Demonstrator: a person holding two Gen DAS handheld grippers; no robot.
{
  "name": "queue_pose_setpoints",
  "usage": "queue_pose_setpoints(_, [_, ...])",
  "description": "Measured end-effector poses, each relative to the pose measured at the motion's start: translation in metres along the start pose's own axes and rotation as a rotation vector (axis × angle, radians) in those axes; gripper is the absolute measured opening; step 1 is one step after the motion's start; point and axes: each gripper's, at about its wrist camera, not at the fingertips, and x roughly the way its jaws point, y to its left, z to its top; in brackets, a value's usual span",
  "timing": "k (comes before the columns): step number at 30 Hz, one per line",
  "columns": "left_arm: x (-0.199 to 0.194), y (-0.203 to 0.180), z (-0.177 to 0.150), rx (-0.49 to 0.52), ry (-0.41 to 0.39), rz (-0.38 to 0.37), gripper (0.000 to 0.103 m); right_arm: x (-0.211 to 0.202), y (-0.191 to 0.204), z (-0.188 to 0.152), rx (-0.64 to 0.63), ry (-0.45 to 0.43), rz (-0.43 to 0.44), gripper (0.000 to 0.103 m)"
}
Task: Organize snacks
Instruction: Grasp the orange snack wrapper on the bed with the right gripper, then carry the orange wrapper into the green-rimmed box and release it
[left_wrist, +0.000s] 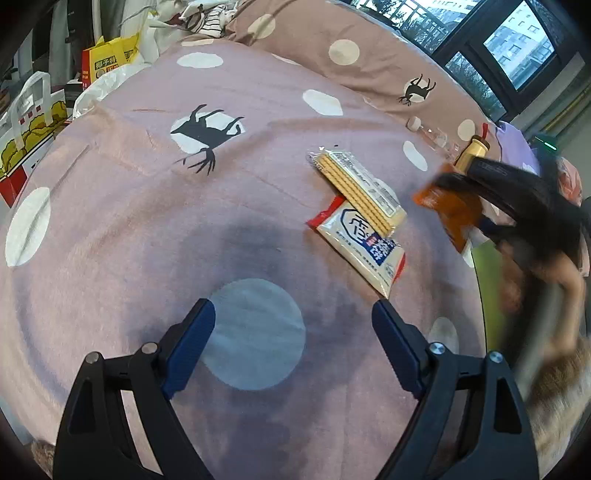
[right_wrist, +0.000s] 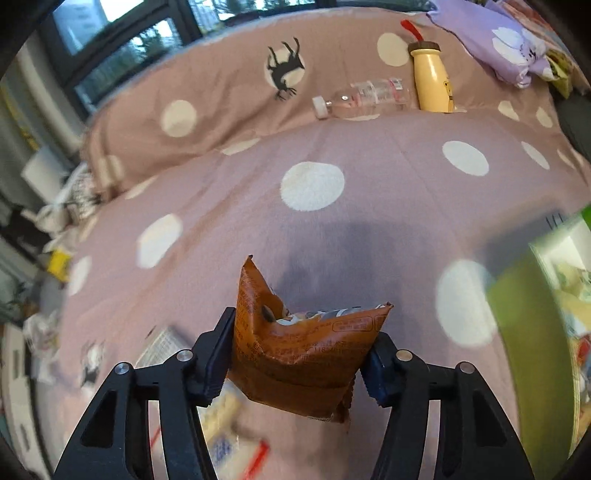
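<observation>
My right gripper (right_wrist: 301, 354) is shut on an orange-brown snack packet (right_wrist: 299, 350) and holds it above the pink dotted bedspread (right_wrist: 369, 147). In the left wrist view the same packet (left_wrist: 452, 206) hangs in the blurred right gripper (left_wrist: 458, 199) at the right. My left gripper (left_wrist: 293, 325) is open and empty above the bedspread (left_wrist: 129, 221). A clear pack of yellow wafers (left_wrist: 356, 186) lies partly on a white, red and blue snack packet (left_wrist: 360, 247), ahead and right of the left gripper. That white packet shows blurred under the right gripper (right_wrist: 225, 435).
A green box (right_wrist: 535, 332) stands at the right edge of the bed, also in the left wrist view (left_wrist: 487, 280). A yellow bottle (right_wrist: 430, 79) and a clear bottle (right_wrist: 364, 98) lie by the pillow. Bags (left_wrist: 33, 129) stand beside the bed on the left.
</observation>
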Motion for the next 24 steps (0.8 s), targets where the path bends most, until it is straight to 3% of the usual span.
queue_pose_setpoints(6, [-0.003, -0.008, -0.005, 0.022, 0.001, 0.026, 0.087, -0.051, -0.023, -0.050, -0.058, 0.132, 0.219, 0.062])
queue_pose_setpoints(11, [-0.006, -0.018, -0.010, 0.035, -0.002, 0.020, 0.087, -0.056, -0.027, -0.093, -0.091, 0.248, 0.253, 0.063])
queue_pose_setpoints(16, [-0.009, -0.029, -0.019, 0.069, 0.011, 0.025, 0.087, -0.045, -0.018, -0.109, -0.126, 0.288, 0.225, 0.065])
queue_pose_setpoints(20, [-0.014, -0.039, -0.025, 0.091, 0.017, 0.007, 0.087, -0.052, -0.021, -0.105, -0.110, 0.240, 0.139, 0.074])
queue_pose_setpoints(24, [-0.014, -0.052, -0.031, 0.119, 0.025, -0.017, 0.087, -0.075, -0.035, -0.099, -0.066, 0.149, 0.158, 0.076])
